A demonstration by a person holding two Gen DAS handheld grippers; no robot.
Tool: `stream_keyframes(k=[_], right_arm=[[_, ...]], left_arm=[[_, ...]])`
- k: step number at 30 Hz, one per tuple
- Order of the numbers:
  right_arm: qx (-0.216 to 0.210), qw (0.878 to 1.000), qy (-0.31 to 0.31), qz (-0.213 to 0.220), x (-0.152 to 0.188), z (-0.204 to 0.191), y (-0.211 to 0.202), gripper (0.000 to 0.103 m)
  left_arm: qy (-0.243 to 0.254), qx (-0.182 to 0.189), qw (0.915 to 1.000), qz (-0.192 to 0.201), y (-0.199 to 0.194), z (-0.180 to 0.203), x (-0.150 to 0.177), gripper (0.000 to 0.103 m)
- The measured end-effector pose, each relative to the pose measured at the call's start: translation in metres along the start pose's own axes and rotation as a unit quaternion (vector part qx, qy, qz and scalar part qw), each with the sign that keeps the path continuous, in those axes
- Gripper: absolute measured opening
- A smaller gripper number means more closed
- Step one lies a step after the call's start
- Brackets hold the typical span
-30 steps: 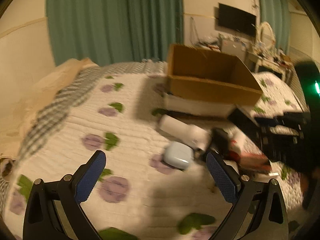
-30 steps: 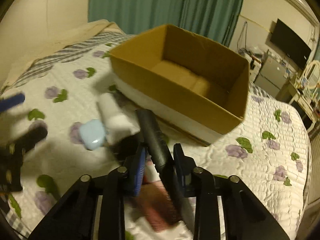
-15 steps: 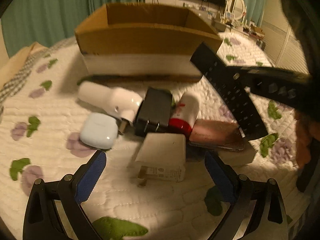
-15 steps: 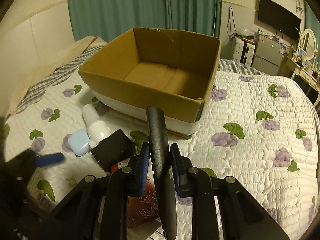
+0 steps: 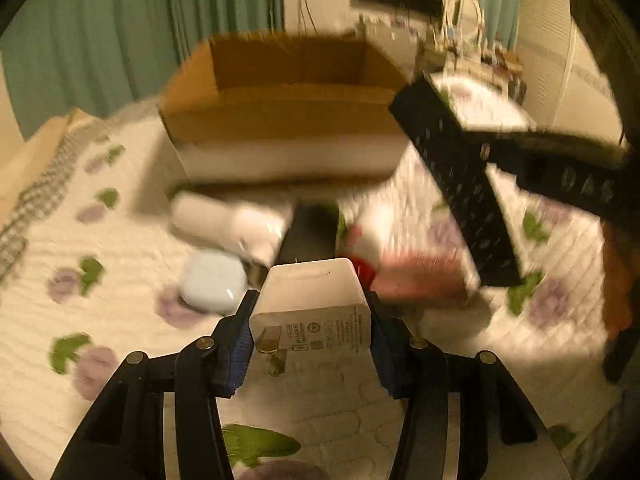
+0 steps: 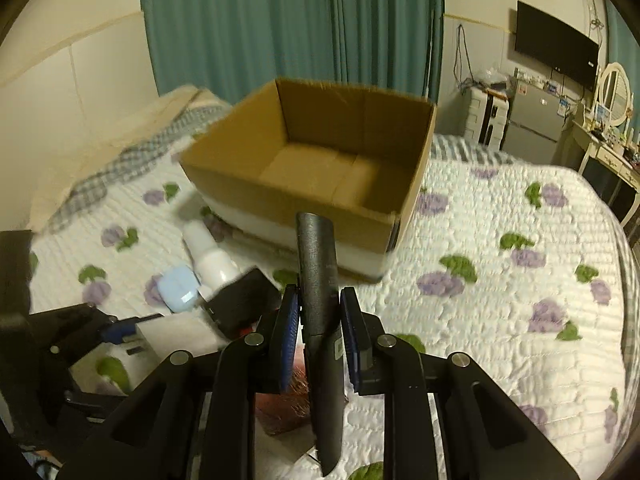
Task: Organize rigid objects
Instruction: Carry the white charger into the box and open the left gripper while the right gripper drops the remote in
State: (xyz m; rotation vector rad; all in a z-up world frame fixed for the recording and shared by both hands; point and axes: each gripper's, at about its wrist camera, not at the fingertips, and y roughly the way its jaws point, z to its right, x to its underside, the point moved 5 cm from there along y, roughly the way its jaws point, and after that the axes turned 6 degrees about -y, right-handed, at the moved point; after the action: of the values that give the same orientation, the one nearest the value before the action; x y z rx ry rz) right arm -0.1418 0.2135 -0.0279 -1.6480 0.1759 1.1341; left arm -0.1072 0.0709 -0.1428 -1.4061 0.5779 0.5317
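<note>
My left gripper (image 5: 310,330) is shut on a white charger block (image 5: 312,304), prongs toward the camera, just above the quilt. My right gripper (image 6: 319,322) is shut on a black remote control (image 6: 318,280), held up in front of the open cardboard box (image 6: 320,168); the remote also shows in the left wrist view (image 5: 460,184). The box (image 5: 288,108) stands on the bed and looks empty inside. On the quilt lie a pale blue earbud case (image 5: 212,282), a white bottle (image 5: 228,220), a black adapter (image 5: 312,232) and a red-and-white tube (image 5: 362,248).
A reddish flat packet (image 5: 420,280) lies right of the tube. The bed has a white floral quilt (image 6: 500,280). Green curtains (image 6: 288,20), a wall TV (image 6: 556,44) and a dresser with a mirror (image 6: 614,88) stand behind the bed.
My left gripper has closed on the white charger block and lifted it slightly. My right gripper has carried the remote up nearer the box.
</note>
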Motion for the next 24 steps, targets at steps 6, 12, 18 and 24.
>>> stream_keyframes(k=[6, 12, 18, 24], right_arm=[[0.008, 0.999, -0.009, 0.047, -0.050, 0.005, -0.027, 0.019], [0.026, 0.994, -0.023, 0.102, -0.123, 0.018, -0.045, 0.019], [0.035, 0.994, -0.024, 0.105, -0.161, 0.034, -0.021, 0.019], [0.034, 0.996, -0.025, 0.079, -0.158, 0.041, 0.025, 0.019]], left_arm=[[-0.009, 0.006, 0.9970, 0.076, -0.044, -0.006, -0.057, 0.051], [-0.007, -0.006, 0.9919, 0.127, -0.054, -0.015, -0.129, 0.051], [-0.005, -0.019, 0.9907, 0.134, -0.018, -0.019, -0.179, 0.051], [-0.019, -0.038, 0.9938, 0.103, 0.042, -0.031, -0.184, 0.051]])
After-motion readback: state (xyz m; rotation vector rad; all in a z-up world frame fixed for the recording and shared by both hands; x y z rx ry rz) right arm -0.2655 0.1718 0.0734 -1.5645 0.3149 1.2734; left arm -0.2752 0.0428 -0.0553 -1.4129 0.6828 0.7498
